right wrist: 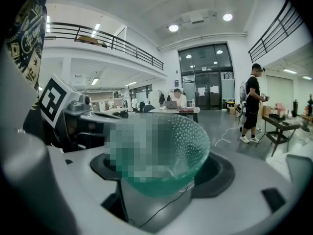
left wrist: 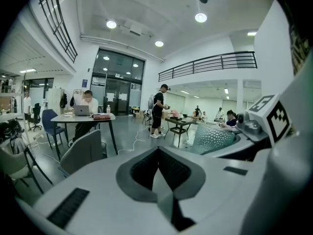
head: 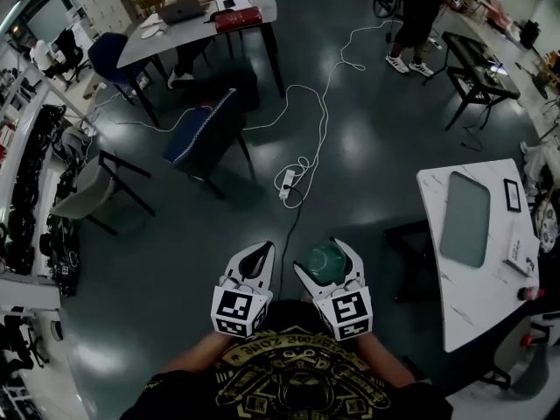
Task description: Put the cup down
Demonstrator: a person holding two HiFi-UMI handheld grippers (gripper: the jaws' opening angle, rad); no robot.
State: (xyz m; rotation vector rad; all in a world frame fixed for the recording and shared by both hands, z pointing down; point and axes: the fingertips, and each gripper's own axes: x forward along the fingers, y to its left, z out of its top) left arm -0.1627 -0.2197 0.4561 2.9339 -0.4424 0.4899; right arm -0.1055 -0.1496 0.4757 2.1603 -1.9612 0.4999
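left tongs (head: 262, 250): jaws pressed together, tips meeting, nothing between them. the left gripper view confirms it – the dark pads (left wrist: 146, 168) close into a point over open floor.

right tongs (head: 324, 254): jaws spread around the cup (head: 327, 265) and pinching it from both sides. in the right gripper view the cup (right wrist: 183, 148) sits between the dark pads (right wrist: 217, 173), its rim tilted away from the camera. part of it is covered by a mosaic patch.

cup: green, translucent, with a dimpled wall. it is held in the air above the dark floor (head: 175, 261), close in front of my body and resting on no surface. from the left tongs it shows to the right (left wrist: 212, 138), just beside them.

both tongs are side by side, near me, at about the same height.

surroundings:
- a white table (head: 464, 287) stands to the right, well apart from the cup. a grey tray (head: 465, 219) lies on it.
- a power strip (head: 286, 185) lies on the floor ahead of the tongs, with a white cable running far across the floor.
- a blue chair (head: 206, 134) stands farther off to the left.
- a grey table (head: 188, 31) at far left carries a laptop (head: 182, 10). a person sits at it.
- another person (head: 418, 16) stands at far right – upright beside a low black table (head: 472, 64).
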